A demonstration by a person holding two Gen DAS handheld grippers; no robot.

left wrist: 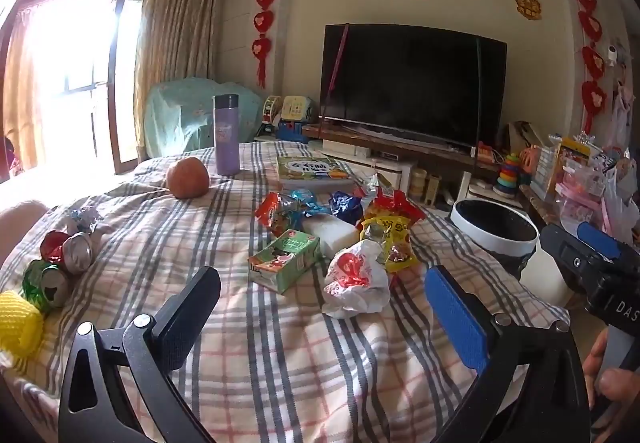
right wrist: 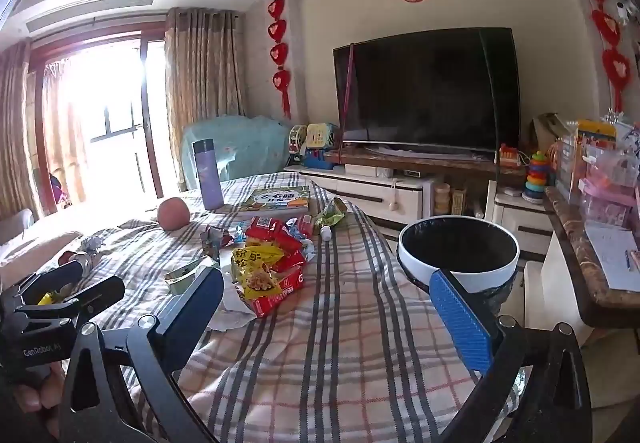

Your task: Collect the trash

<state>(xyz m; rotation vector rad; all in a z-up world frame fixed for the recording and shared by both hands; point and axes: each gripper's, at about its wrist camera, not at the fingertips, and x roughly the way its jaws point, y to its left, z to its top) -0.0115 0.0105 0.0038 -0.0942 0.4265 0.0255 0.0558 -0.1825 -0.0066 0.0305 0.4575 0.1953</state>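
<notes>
1. My left gripper (left wrist: 320,303) hangs above the near part of the table, tilted a little downward, its jaws spread wide with nothing between them — only the plaid tablecloth (left wrist: 280,363) shows in the gap.
2. My right gripper (right wrist: 328,307) is likewise fully spread and holds nothing; through its own camera I see striped cloth between the fingers, and its blue pad (right wrist: 460,319) overlaps the bin's rim in that picture.
3. The trash sits in a loose heap near the middle of the table: a crumpled white wrapper with a red print (left wrist: 356,279) nearest my left gripper, a green drink carton (left wrist: 284,261) just beside it, a white block (left wrist: 330,231) behind the carton, and yellow and red snack bags (left wrist: 390,227) piled against the wrapper.
4. Smaller foil wrappers, red and blue (left wrist: 304,207), lie just behind that heap.
5. Well apart, at the left edge, two crushed cans (left wrist: 60,263) lie together near something yellow (left wrist: 18,323).
6. The round white bin (left wrist: 494,229) with a dark liner stands off the table's right side, open at the top.
7. Farther back on the cloth I see a round orange fruit (left wrist: 188,178), a purple bottle (left wrist: 226,134) standing upright, and a green book (left wrist: 312,169) lying flat.
8. A hand (left wrist: 606,371) shows at the right edge — it grips the other handle.
</notes>
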